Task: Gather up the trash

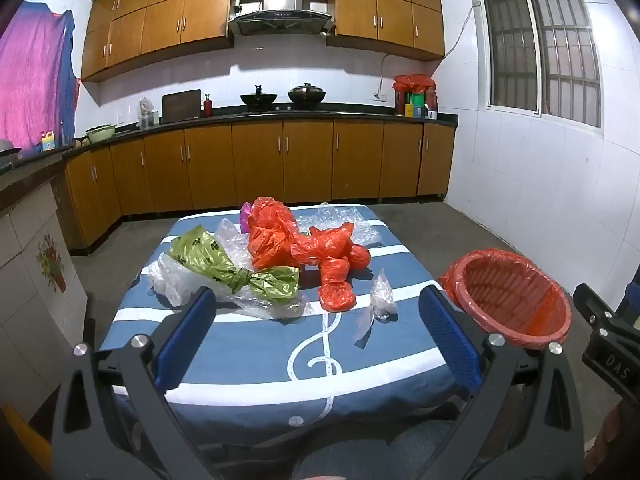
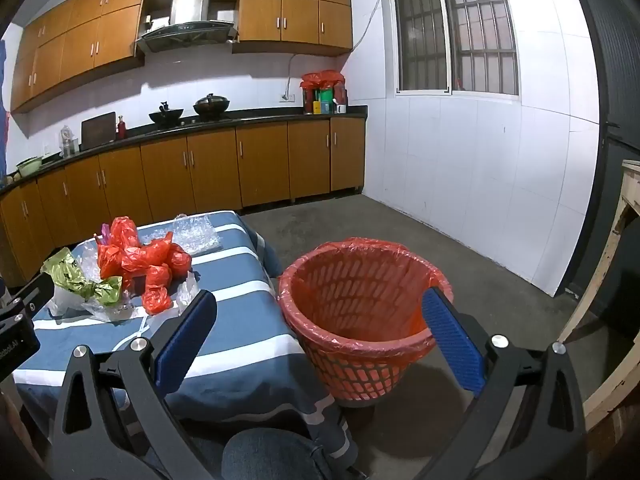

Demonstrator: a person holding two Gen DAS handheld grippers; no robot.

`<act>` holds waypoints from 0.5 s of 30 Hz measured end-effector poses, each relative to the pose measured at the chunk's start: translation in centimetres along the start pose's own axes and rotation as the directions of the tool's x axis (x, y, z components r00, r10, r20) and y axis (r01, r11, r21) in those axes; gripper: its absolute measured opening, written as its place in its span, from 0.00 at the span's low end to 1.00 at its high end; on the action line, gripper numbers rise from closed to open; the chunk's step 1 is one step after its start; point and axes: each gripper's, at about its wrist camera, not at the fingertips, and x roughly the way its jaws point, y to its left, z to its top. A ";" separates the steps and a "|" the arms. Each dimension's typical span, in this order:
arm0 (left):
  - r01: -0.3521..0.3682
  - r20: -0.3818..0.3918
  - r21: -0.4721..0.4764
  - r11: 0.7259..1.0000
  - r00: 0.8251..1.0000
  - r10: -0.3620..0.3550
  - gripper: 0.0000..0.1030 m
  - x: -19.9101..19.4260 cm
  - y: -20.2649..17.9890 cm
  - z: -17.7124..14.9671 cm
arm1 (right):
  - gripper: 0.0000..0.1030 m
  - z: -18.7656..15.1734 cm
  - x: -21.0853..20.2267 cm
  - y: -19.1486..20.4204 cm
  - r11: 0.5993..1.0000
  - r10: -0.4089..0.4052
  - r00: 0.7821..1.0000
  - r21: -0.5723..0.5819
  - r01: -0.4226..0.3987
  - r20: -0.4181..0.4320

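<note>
A pile of trash lies on a table with a blue striped cloth [image 1: 256, 344]: crumpled red plastic bags [image 1: 288, 240], a green bag with paw prints [image 1: 236, 268], clear plastic wrap [image 1: 172, 280] and a small clear twist [image 1: 380, 300]. My left gripper [image 1: 318, 308] is open and empty, held above the near part of the table, short of the pile. A red mesh bin with a red liner [image 2: 360, 304] stands on the floor right of the table. My right gripper [image 2: 320, 312] is open and empty, in front of the bin. The pile also shows in the right wrist view [image 2: 136, 264].
Wooden kitchen cabinets [image 1: 260, 164] and a counter with woks run along the far wall. White tiled wall with a barred window [image 2: 456, 28] is on the right. A wooden frame [image 2: 624, 240] stands at far right. Grey concrete floor [image 2: 400, 228] lies around the bin.
</note>
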 end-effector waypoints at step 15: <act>0.000 -0.006 -0.002 1.000 1.000 0.000 0.96 0.0 0.0 0.0 | 0.98 -0.1 0.0 0.0 1.000 -0.001 1.000 -0.003 0.001 -0.003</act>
